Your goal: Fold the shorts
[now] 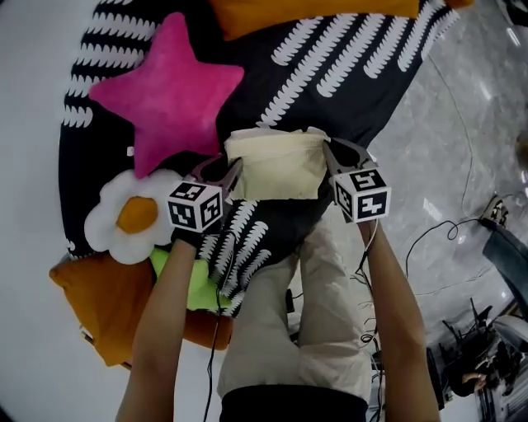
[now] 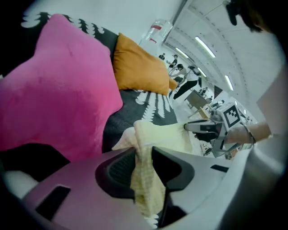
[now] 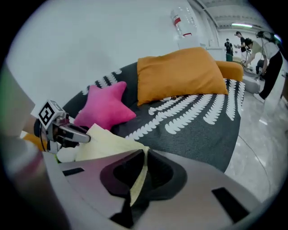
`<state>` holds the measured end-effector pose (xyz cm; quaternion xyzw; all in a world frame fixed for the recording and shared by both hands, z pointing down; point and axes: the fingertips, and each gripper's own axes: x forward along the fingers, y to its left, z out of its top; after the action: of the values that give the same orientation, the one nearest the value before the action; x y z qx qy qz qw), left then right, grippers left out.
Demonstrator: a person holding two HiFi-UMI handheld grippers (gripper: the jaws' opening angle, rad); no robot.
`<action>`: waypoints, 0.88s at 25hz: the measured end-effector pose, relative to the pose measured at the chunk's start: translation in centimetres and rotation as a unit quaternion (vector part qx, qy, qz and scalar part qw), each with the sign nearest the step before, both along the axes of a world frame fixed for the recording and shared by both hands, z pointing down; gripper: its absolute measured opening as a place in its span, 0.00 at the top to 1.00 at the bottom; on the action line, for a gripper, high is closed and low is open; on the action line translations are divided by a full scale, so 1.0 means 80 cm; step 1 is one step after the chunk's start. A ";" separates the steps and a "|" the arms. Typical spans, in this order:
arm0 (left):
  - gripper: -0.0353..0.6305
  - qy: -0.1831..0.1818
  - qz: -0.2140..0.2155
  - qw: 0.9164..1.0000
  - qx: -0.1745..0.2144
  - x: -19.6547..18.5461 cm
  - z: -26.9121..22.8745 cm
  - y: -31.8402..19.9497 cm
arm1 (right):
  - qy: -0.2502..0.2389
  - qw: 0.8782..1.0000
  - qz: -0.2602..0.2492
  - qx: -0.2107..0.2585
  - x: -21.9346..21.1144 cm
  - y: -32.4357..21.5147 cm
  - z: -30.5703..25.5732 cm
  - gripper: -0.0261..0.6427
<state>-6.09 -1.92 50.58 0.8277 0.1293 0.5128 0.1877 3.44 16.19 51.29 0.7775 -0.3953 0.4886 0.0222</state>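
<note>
The pale yellow shorts (image 1: 276,165) hang as a folded, stretched panel between my two grippers, above the black bedspread with white leaf stripes (image 1: 346,74). My left gripper (image 1: 233,169) is shut on the shorts' left edge; in the left gripper view a bunched strip of the shorts (image 2: 145,179) runs down between its jaws. My right gripper (image 1: 328,152) is shut on the right edge; in the right gripper view a thin fold of the shorts (image 3: 139,177) is clamped between its jaws. Each gripper shows in the other's view: the right gripper (image 2: 191,127), the left gripper (image 3: 85,134).
A pink star cushion (image 1: 169,91) lies left of the shorts, an orange pillow (image 1: 313,12) at the far edge. A fried-egg cushion (image 1: 132,216), a green cushion (image 1: 198,284) and an orange cushion (image 1: 111,301) sit near left. Cables (image 1: 437,231) trail on the floor at right.
</note>
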 end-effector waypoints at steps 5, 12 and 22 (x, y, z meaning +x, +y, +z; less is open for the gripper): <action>0.71 0.026 0.115 0.985 0.126 0.065 -0.009 -0.022 | 0.064 0.996 0.036 -0.046 0.071 0.001 -0.016 0.77; 0.74 0.055 0.294 0.949 0.095 0.049 -0.015 0.052 | 0.037 0.986 -0.159 -0.039 -0.056 -0.049 -0.036 0.94; 0.71 0.011 0.252 0.964 0.090 0.057 0.075 0.056 | 0.033 0.978 -0.140 -0.152 -0.031 -0.019 0.085 0.93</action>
<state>-1.51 2.58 56.61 0.7874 0.2888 0.5441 -0.0239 0.93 14.66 58.11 0.7180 -0.4205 0.5087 0.2211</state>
